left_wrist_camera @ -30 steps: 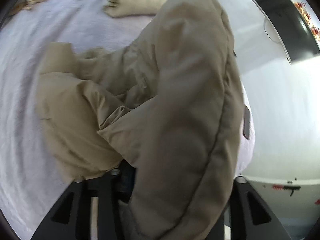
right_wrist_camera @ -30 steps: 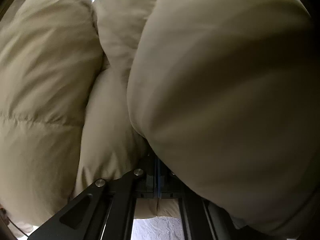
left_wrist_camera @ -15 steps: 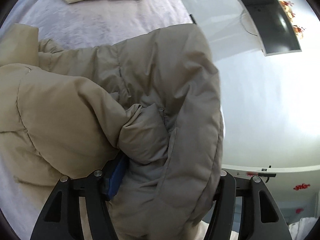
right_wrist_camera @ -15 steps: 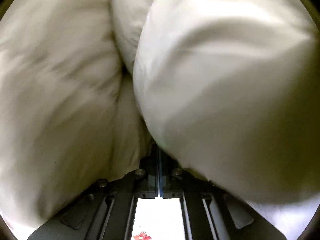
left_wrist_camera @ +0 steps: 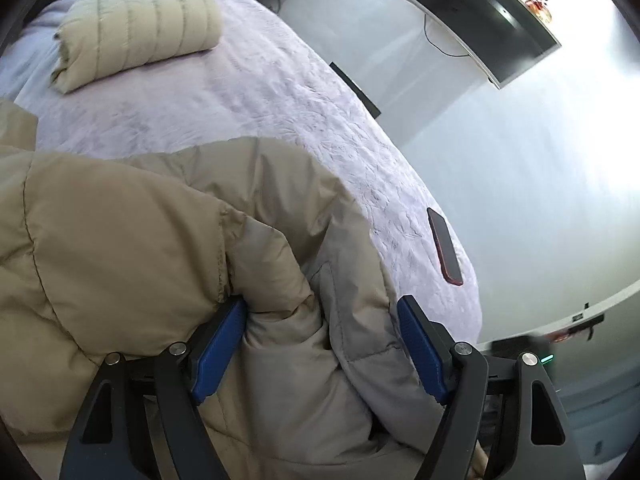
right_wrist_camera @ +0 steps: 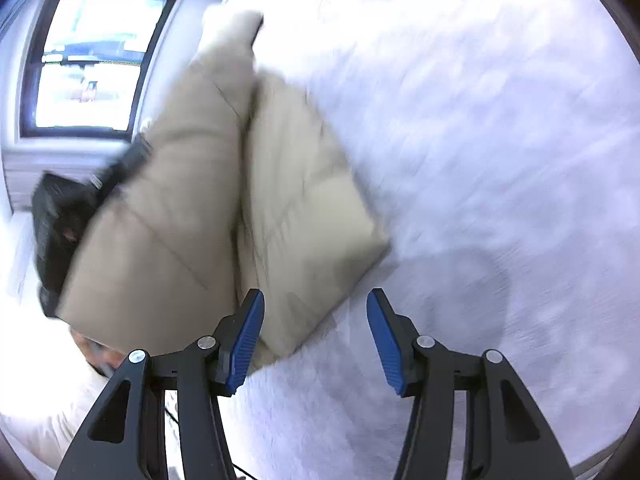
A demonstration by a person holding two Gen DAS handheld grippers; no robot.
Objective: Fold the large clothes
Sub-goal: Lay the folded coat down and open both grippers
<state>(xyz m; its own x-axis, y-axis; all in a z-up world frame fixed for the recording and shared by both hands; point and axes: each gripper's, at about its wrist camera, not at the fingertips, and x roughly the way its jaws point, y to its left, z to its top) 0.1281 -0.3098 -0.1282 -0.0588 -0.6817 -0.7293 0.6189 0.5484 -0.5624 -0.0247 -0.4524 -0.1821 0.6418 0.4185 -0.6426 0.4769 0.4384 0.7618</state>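
A tan puffer jacket [left_wrist_camera: 132, 248] sprawls across the lower left of the left wrist view, lying on a pale lavender bedspread [left_wrist_camera: 280, 92], its grey lining [left_wrist_camera: 352, 320] turned out at lower centre. Quilted and air-filled, it looks light but bulky, soft and likely slick-shelled, so a pinch on a stitched seam or hem edge should hold better than a grab at a puffed panel. The left gripper [left_wrist_camera: 320, 344] stands open, its blue pads straddling a bunched fold without closing on it. In the blurred right wrist view, the right gripper [right_wrist_camera: 316, 340] is also open and empty, beside the jacket's edge at centre. A second, folded jacket [left_wrist_camera: 136, 28] rests upper left; a phone [left_wrist_camera: 445, 246] lies at right.
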